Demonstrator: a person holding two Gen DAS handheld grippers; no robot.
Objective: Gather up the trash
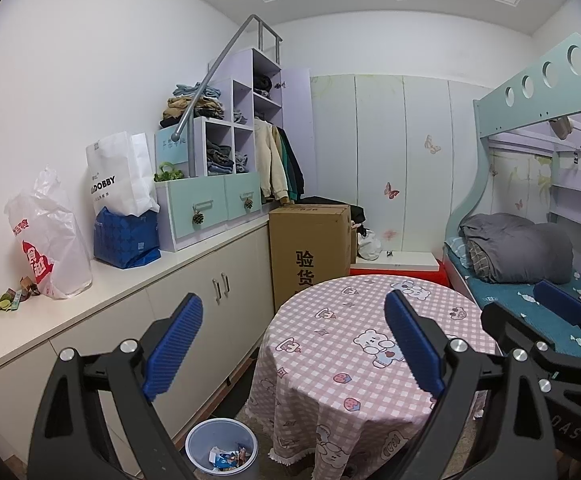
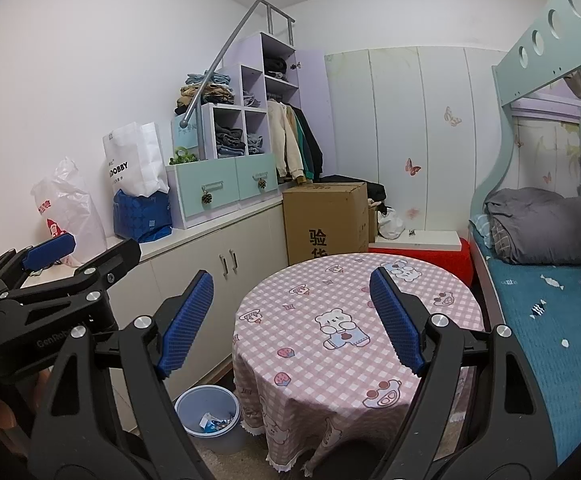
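Left gripper [image 1: 294,340]: jaws spread wide, nothing between the blue pads; held level over the near edge of the round surface. Also seen at the left side of the right wrist view [image 2: 86,256].
Right gripper [image 2: 292,320]: jaws likewise wide apart, empty; beside the left one, over the same surface. Its blue pad and black frame show at the right edge of the left wrist view [image 1: 530,308].
Bin [image 1: 221,450]: pale blue, round, on the floor just left of the draped surface, against the cabinet base. Wrappers [image 1: 226,459] lie in its bottom, blue and white mostly.
Round surface [image 1: 370,320]: pink checked cloth with bear prints hanging to a fringed hem; top bare.
Loose trash [image 1: 12,299]: small crumpled scraps, green and brown, on the long white cabinet surface [image 1: 130,276] at far left, beside a white plastic bag [image 1: 48,240] with red print.
Further along that surface: blue bag [image 1: 126,236], white paper bag [image 1: 118,176] upright in it, then mint drawers [image 1: 210,208].
Cardboard box [image 1: 310,248]: upright on the floor behind the round surface.
Bed [image 1: 530,288]: lower bunk at right, teal sheet, grey quilt [image 1: 518,252] bundled at its far end.
Back wall: white panels with butterfly stickers.
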